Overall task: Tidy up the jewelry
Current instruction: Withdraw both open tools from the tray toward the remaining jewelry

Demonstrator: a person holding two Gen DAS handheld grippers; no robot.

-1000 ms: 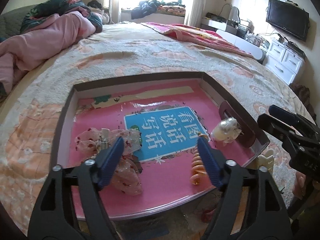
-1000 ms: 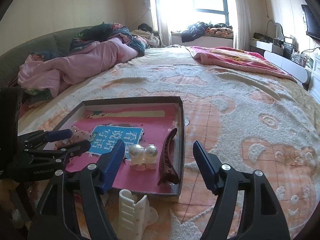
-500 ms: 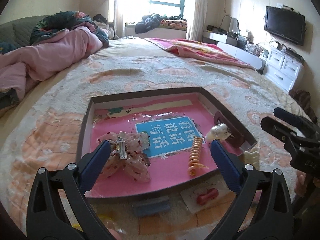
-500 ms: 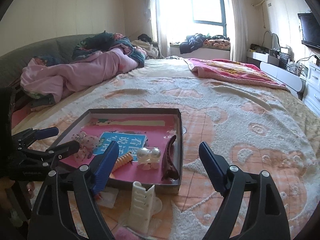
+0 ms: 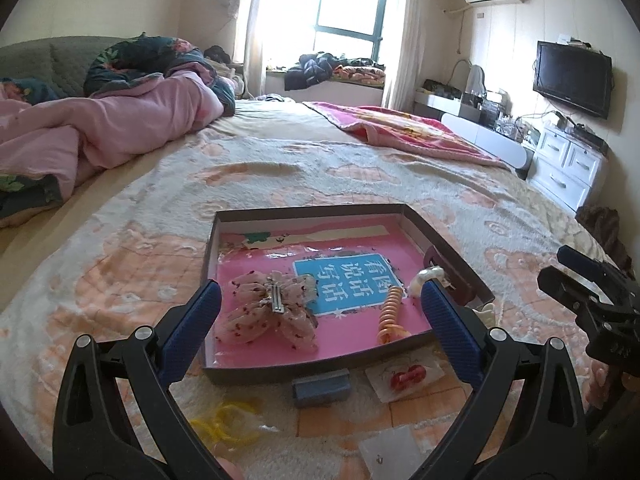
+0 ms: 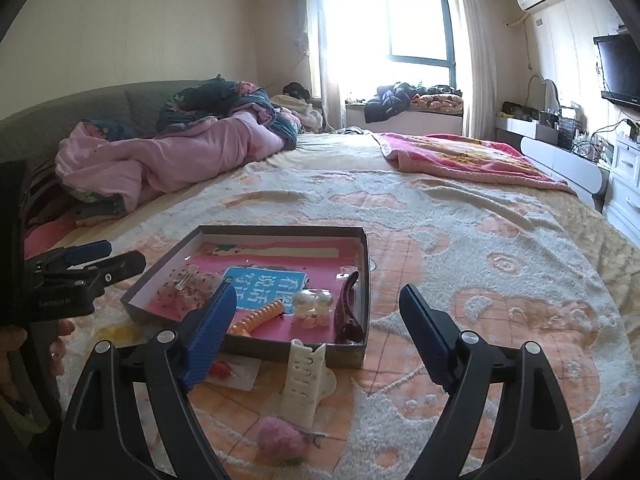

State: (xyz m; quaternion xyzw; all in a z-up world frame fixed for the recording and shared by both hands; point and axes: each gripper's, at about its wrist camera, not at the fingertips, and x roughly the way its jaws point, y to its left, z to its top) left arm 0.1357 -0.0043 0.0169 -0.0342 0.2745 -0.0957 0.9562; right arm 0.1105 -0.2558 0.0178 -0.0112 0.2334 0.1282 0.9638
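Note:
A shallow dark box point(image 5: 304, 210) with a pink floor lies on the bed; it also shows in the right wrist view point(image 6: 280, 230). Inside are a pink bow clip point(image 5: 268, 310), an orange spiral hair tie point(image 5: 390, 310), a pearl clip point(image 6: 312, 304) and a maroon claw clip point(image 6: 348, 310). In front of the box lie a grey-blue block point(image 5: 322, 388), red earrings on a card point(image 5: 408, 378), yellow bands point(image 5: 224, 426), a white claw clip point(image 6: 302, 376) and a pink fuzzy clip point(image 6: 280, 440). My left gripper point(image 5: 320, 324) is open and empty, above the box's near edge. My right gripper point(image 6: 316, 332) is open and empty.
The box sits on a cream and orange plush blanket point(image 6: 480, 280). A pink quilt point(image 5: 100, 136) is heaped at the far left, a pink blanket point(image 5: 400, 128) at the far right. White drawers point(image 5: 568, 168) and a TV point(image 5: 572, 78) stand right of the bed.
Both grippers have drawn back and up from the box and opened wider. The loose pieces in front of the box have come into view.

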